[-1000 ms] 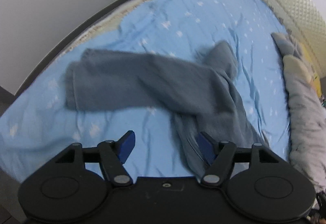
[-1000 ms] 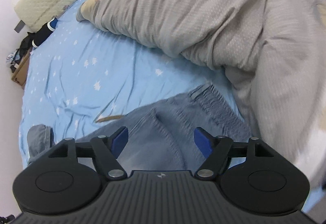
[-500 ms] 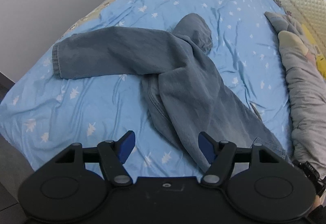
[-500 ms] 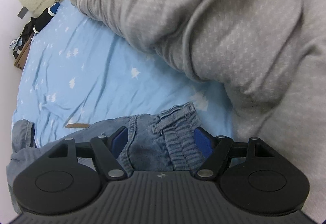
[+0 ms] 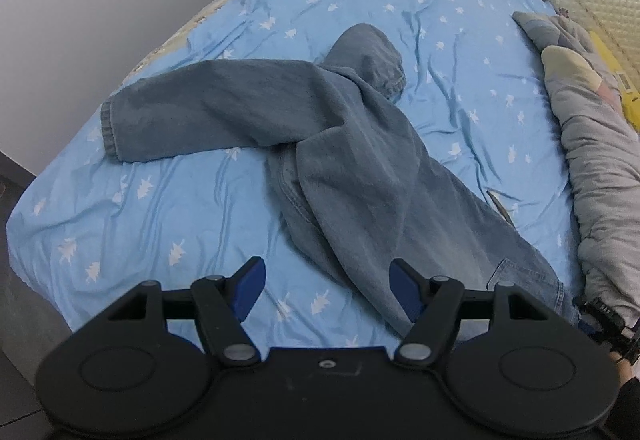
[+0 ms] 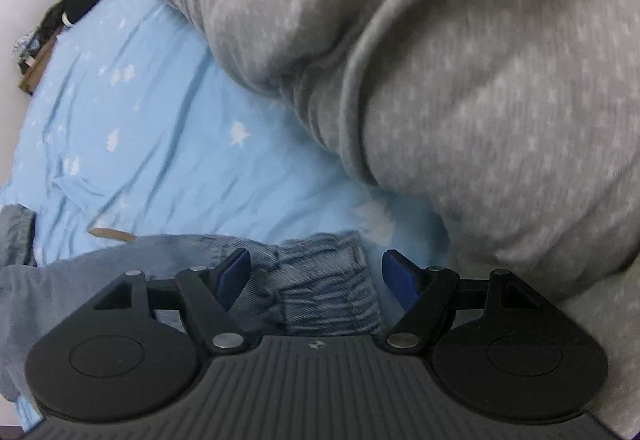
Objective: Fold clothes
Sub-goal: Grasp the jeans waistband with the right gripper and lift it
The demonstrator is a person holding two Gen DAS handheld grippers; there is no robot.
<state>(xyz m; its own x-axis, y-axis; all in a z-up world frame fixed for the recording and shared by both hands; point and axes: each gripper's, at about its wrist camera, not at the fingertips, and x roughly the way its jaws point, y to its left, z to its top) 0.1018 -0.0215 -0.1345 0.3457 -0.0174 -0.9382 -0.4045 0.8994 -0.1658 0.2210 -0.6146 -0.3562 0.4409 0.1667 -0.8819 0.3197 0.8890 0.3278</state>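
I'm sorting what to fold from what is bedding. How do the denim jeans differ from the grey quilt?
The denim jeans are faded blue with stitched hems; the grey quilt is grey with small pale flecks. The jeans lie mostly flat and sprawled, one leg crossed over the other; the quilt is bunched into a thick heap along the bed's edge. Both rest on the blue sheet, neither gripped.

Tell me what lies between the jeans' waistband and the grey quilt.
In the right wrist view, only a strip of bare blue star-print sheet separates the jeans waistband from the grey quilt. The open right gripper straddles the waistband.
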